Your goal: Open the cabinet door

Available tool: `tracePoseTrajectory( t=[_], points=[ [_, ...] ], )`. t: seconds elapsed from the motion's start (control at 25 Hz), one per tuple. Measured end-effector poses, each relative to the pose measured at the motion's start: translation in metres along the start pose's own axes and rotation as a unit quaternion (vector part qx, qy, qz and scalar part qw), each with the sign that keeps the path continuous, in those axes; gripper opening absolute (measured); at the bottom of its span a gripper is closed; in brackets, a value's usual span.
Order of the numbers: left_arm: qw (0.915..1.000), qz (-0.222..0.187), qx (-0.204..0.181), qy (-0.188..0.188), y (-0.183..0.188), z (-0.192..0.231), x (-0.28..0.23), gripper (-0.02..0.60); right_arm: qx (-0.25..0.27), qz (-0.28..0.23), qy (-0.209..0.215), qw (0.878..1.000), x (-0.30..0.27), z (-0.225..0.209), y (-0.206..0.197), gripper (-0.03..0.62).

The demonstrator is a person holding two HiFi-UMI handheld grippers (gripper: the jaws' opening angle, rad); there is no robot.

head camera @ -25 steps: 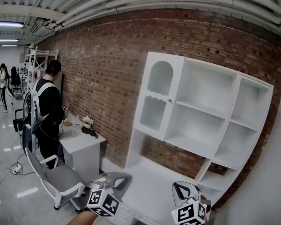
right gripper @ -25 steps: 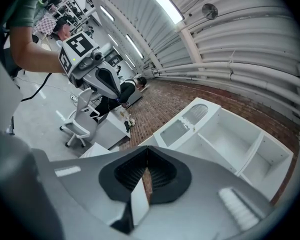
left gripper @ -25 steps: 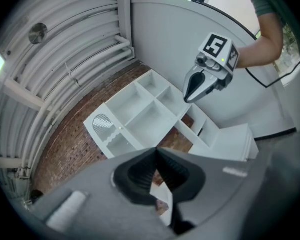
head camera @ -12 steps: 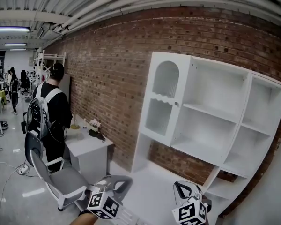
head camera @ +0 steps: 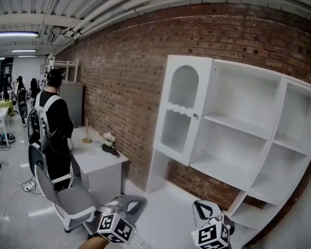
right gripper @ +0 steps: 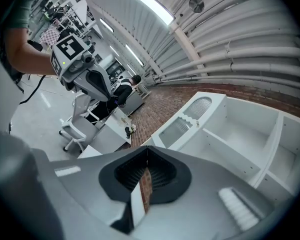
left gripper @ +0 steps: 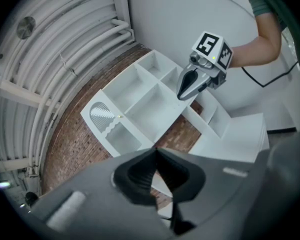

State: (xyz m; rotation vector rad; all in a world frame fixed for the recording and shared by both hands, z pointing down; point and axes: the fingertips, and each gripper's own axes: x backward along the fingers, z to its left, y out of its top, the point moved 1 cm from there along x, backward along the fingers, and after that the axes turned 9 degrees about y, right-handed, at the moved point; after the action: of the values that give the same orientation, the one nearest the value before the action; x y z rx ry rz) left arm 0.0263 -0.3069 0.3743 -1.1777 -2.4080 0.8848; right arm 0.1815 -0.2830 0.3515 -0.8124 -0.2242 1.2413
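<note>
The white cabinet [head camera: 238, 139] stands against the brick wall. Its door [head camera: 181, 110], with an arched ribbed pane and a small knob [head camera: 195, 116], is closed at the unit's left end. The open shelves lie to the right of it. My left gripper [head camera: 137, 201] and right gripper [head camera: 202, 207] sit low in the head view, well short of the door, both shut with nothing between them. The left gripper view shows the door [left gripper: 110, 124] far ahead and the right gripper [left gripper: 190, 84]. In the right gripper view I find the door [right gripper: 187, 116] and the left gripper [right gripper: 97, 86].
A person in black [head camera: 54, 134] stands at a small white desk [head camera: 101, 162] with flowers [head camera: 110, 139], left of the cabinet. A grey office chair [head camera: 67, 196] is in front of that desk. The cabinet's low white counter [head camera: 171, 211] lies ahead of my grippers.
The cabinet has grown larger and slid right in the head view as I come closer. Both grippers stay shut at the bottom edge. The door is unchanged.
</note>
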Motion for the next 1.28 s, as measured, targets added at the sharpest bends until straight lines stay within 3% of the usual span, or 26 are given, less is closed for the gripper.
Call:
tracePoseTrajectory(
  t=[0.92, 1.28],
  points=[
    [0.9991, 0.038, -0.013, 0.014, 0.039, -0.050, -0.104, -0.003, -0.016, -0.030, 0.016, 0.999, -0.012, -0.082, -0.107, 0.005],
    [0.9999, 0.015, -0.003, 0.002, 0.025, -0.041, -0.143, -0.003, -0.023, -0.004, 0.010, 1.000, -0.033, -0.088, -0.121, 0.005]
  ],
)
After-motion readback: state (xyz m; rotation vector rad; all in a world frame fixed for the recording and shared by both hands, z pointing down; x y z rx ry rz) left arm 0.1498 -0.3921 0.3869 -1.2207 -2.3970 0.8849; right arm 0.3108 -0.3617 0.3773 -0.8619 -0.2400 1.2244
